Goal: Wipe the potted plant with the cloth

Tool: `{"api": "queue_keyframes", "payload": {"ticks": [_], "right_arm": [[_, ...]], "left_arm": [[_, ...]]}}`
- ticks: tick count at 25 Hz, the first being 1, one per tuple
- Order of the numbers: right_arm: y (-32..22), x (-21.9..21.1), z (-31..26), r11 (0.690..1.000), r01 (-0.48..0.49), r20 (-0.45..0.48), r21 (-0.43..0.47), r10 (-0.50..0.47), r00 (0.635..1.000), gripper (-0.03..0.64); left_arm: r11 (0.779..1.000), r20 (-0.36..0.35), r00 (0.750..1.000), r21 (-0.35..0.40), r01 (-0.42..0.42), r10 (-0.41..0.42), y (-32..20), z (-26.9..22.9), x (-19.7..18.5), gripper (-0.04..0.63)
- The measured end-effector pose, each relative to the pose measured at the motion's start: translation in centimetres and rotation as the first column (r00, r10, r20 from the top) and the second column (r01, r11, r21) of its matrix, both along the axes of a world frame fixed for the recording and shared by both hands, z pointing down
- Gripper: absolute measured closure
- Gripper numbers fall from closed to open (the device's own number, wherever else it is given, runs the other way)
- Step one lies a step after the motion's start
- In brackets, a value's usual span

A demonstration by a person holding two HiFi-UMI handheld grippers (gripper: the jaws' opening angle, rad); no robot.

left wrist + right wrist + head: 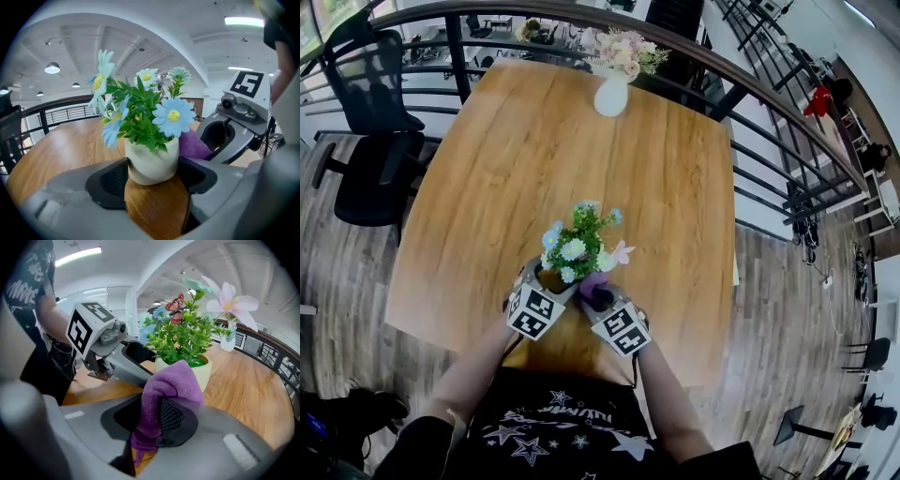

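A small white pot (152,161) of green leaves and blue and white daisies (578,248) stands near the front edge of the wooden table (534,159). My left gripper (153,176) has its two pads against the pot's sides and holds it from the left. My right gripper (157,420) is shut on a folded purple cloth (166,390). The cloth rests against the pot's rim (204,367) on the right side of the plant. In the head view the two grippers (546,281) (598,292) meet at the plant's base, and the pot is mostly hidden under the leaves.
A white vase of pale flowers (612,94) stands at the table's far edge. A black office chair (375,159) is off the table's left side. A dark railing (750,103) curves round behind the table.
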State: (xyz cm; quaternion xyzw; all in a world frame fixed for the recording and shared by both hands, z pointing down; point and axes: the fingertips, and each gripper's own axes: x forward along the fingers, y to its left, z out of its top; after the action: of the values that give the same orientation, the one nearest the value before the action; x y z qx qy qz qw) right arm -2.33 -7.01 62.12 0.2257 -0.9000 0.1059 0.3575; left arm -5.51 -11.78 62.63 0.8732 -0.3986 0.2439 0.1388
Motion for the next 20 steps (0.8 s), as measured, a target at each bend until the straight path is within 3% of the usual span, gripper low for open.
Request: {"api": "queue_keyframes", "payload": {"ticks": [11,20], "right_arm": [[-0.2,1.5,-0.2,0.989,-0.149,-0.017,0.025,0.149,0.989,0.531],[-3.2,4.5,-0.1,0.953,-0.301,-0.025,0.041,0.302,0.953,0.529]], "left_arm": [[0.995,0.001,0.995,-0.013,-0.102,0.102,2.4,-0.2,0.5,0.247],[0.961,0.019,0.961,0.004,-0.277,0.277,4.3,0.1,2.1,0.247]]}}
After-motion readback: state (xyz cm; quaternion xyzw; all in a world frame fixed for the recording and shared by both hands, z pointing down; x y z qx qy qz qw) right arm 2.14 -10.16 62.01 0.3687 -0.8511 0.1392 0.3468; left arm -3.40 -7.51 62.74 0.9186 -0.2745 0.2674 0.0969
